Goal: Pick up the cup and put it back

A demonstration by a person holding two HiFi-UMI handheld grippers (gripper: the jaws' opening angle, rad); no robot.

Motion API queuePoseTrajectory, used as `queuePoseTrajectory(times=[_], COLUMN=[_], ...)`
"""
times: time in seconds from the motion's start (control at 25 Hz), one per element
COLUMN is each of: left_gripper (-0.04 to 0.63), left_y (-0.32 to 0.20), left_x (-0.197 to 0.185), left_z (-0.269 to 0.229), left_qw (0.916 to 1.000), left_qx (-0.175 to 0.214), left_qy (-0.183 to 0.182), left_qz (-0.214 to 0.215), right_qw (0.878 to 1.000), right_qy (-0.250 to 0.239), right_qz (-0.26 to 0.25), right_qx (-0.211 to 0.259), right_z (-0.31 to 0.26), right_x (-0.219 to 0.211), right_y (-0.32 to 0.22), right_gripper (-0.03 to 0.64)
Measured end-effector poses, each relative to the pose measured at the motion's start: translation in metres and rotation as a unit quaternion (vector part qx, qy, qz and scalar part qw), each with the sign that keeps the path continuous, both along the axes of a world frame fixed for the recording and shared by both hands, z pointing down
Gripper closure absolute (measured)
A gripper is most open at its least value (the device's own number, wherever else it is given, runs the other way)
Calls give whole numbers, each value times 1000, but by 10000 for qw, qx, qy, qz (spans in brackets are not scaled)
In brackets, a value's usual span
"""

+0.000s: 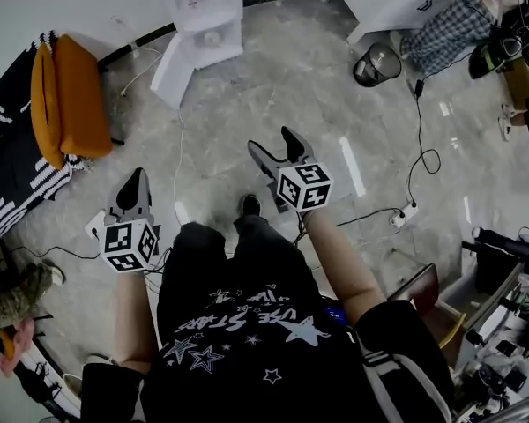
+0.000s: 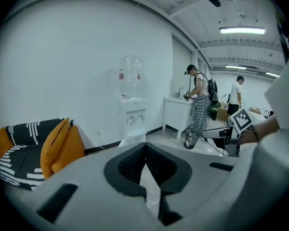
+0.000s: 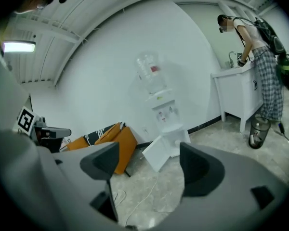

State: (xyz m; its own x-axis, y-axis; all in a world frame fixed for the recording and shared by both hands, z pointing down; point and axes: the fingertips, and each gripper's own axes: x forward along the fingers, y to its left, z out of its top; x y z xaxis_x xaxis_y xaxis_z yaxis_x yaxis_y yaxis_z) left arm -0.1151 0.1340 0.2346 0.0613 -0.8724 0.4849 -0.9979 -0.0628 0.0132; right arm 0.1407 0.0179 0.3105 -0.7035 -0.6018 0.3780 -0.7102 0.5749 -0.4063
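We hold both grippers out above the floor (image 1: 335, 86), facing the water dispenser (image 1: 203, 25). Our left gripper (image 1: 134, 183) is clenched on nothing, and our right gripper (image 1: 273, 144) stands wide apart, empty. No view shows a cup; perhaps it sits by the dispenser, too small to tell. Neither the pick-up nor the put-back is under way.
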Motion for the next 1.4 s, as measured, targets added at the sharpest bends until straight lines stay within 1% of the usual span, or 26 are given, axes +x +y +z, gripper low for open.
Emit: queuePoseTrajectory(times=[0.12, 0.2, 0.28, 0.4, 0.52, 0.68, 0.84, 0.96, 1.08, 1.16, 1.28, 1.4], left_gripper=[586, 586, 586, 586, 586, 586, 586, 586, 586, 586, 586, 586], left_y=[-14, -31, -53, -89, -141, -212, -289, -344, -395, -424, -460, -489], left_x=[-8, -13, -19, -24, -40, -62, -63, -69, -77, -87, -94, -92], left_z=[10, 19, 36, 70, 107, 175, 249, 307, 364, 397, 443, 484], left_qw=[9999, 9999, 9999, 9998, 9997, 9992, 9951, 9923, 9918, 9926, 9931, 9923], left_qx=[-53, -59, -87, -127, -27, -17, 75, 207, 344, 485, 590, 613], left_qy=[-24, -48, -10, 114, 126, 211, 441, 602, 618, 587, 604, 570], left_qz=[-135, -120, -83, 45, 230, 328, 880, 1059, 1067, 943, 811, 914], right_qw=[9999, 9996, 9990, 9974, 9960, 9941, 9944, 9942, 9948, 9946, 9931, 9901], right_qy=[111, 248, 440, 713, 882, 1070, 1050, 1036, 934, 942, 1055, 1240], right_qz=[-37, -102, -111, -81, -153, -171, -109, -118, -8, 20, -92, -290], right_qx=[-34, -17, 20, -64, -38, 52, 108, 255, 399, 442, 510, 589], right_z=[16, 27, 42, 73, 108, 171, 251, 317, 374, 410, 460, 505], right_x=[-5, -14, -22, -33, -54, -84, -119, -149, -168, -177, -191, -205], right_y=[-25, -43, -64, -89, -125, -192, -267, -321, -371, -399, -435, -469], right_gripper=[236, 238, 242, 244, 256, 278, 304, 316, 334, 336, 348, 369])
